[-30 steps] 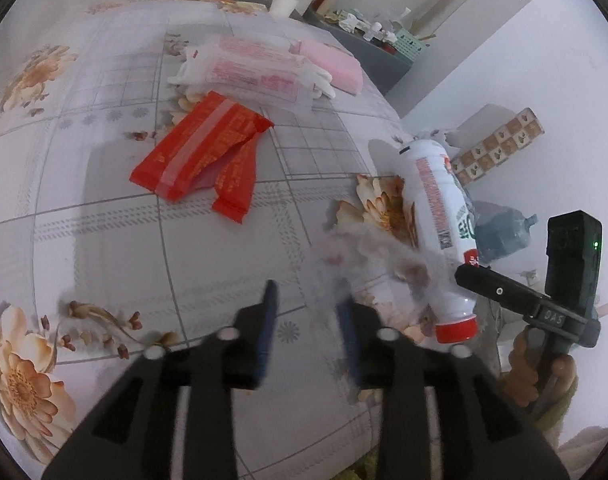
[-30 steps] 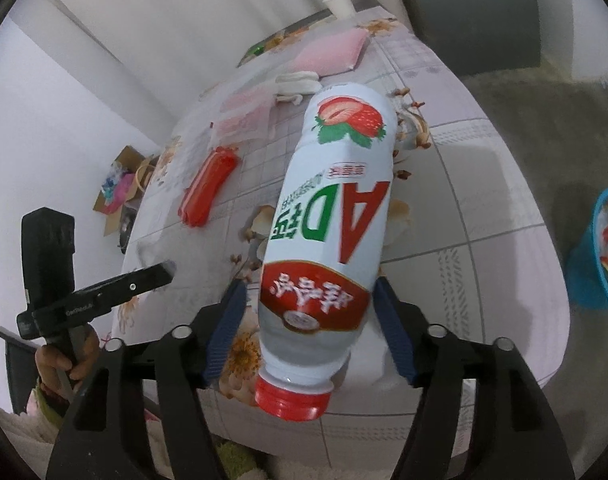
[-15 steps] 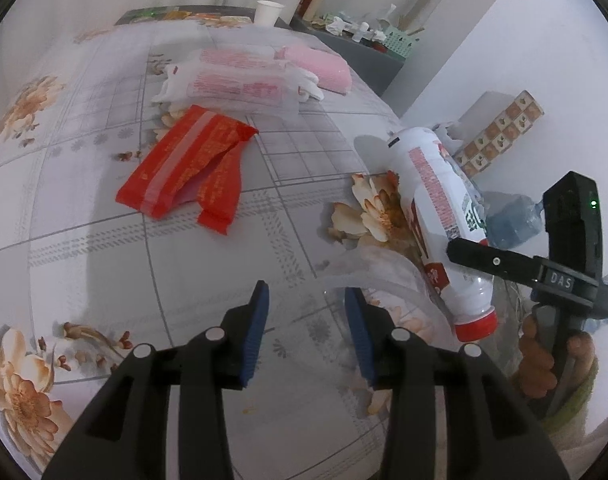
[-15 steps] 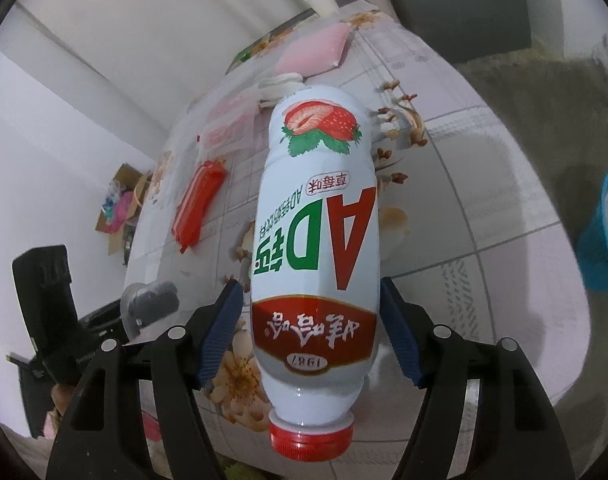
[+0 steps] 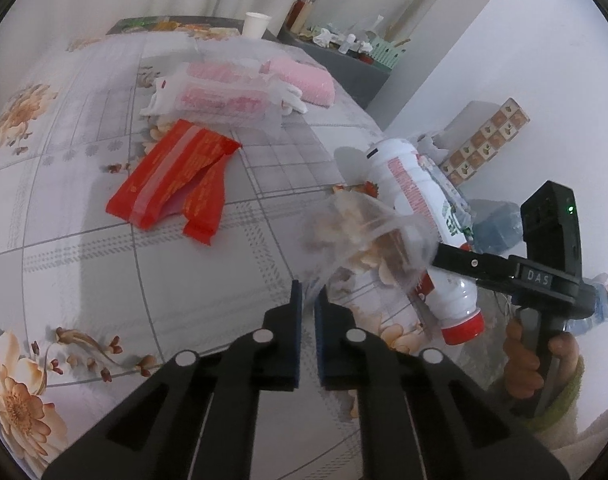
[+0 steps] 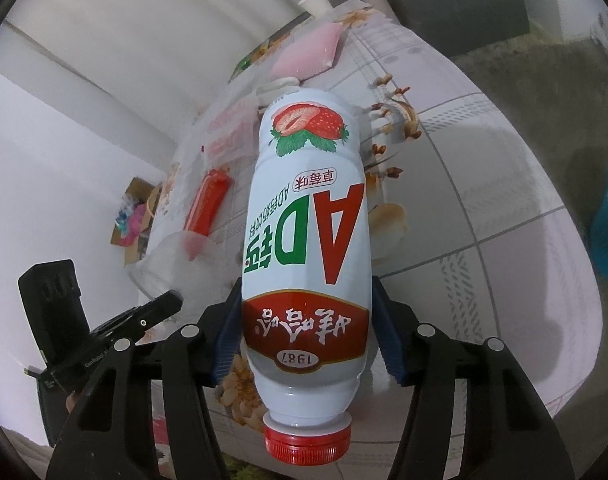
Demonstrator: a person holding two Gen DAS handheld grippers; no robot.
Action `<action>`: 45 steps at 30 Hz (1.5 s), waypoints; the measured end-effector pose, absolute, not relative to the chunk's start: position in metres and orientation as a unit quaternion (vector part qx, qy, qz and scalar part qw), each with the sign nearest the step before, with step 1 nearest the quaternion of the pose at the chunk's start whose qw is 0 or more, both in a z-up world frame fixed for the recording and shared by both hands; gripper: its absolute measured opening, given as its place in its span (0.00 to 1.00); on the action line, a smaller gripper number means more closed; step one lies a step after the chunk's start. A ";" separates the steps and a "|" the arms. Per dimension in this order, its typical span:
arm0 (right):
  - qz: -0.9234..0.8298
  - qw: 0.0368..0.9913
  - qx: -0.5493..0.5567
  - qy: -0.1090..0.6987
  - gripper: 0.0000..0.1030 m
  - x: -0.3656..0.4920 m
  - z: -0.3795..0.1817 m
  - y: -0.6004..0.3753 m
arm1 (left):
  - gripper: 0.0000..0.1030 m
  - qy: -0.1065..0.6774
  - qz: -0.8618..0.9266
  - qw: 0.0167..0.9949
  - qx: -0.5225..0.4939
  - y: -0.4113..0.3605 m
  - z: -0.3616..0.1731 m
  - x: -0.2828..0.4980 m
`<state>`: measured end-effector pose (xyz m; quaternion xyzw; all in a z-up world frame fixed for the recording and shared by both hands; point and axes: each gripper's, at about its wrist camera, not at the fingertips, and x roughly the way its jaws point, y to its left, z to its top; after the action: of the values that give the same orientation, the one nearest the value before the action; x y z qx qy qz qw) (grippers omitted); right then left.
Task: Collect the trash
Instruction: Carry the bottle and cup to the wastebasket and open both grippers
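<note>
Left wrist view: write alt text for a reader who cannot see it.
The left hand-held gripper has just closed on the edge of a clear plastic bag above a floral tablecloth. To its right, the right hand-held gripper holds a white bottle with a red cap. Red wrappers and pink packets lie beyond.

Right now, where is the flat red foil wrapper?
In the left wrist view the flat red foil wrapper lies left of centre on the floral tablecloth, just in front of the clear pink-printed packets.
</note>
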<state>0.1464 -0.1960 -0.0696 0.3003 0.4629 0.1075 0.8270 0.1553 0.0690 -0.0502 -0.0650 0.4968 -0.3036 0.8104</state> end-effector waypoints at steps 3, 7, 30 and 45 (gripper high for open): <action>0.107 0.828 0.303 0.459 0.53 0.145 -0.068 -0.197 | 0.05 0.493 -0.305 0.812 -0.067 0.069 -0.047 0.155; 0.109 0.831 0.306 0.452 0.53 0.143 -0.065 -0.199 | 0.05 0.487 -0.307 0.814 -0.070 0.068 -0.042 0.154; 0.045 0.853 0.379 0.357 0.53 0.061 -0.053 -0.282 | 0.05 0.450 -0.427 0.784 0.008 -0.063 0.009 0.155; -0.177 0.763 0.563 0.264 0.53 -0.068 -0.138 -0.475 | 0.05 0.602 -0.481 0.626 0.120 -0.370 -0.059 0.180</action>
<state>-0.0681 -0.4749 -0.1381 0.5630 0.2636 -0.1766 0.7631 0.1800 -0.3703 -0.0588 0.1199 0.6019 -0.4811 0.6261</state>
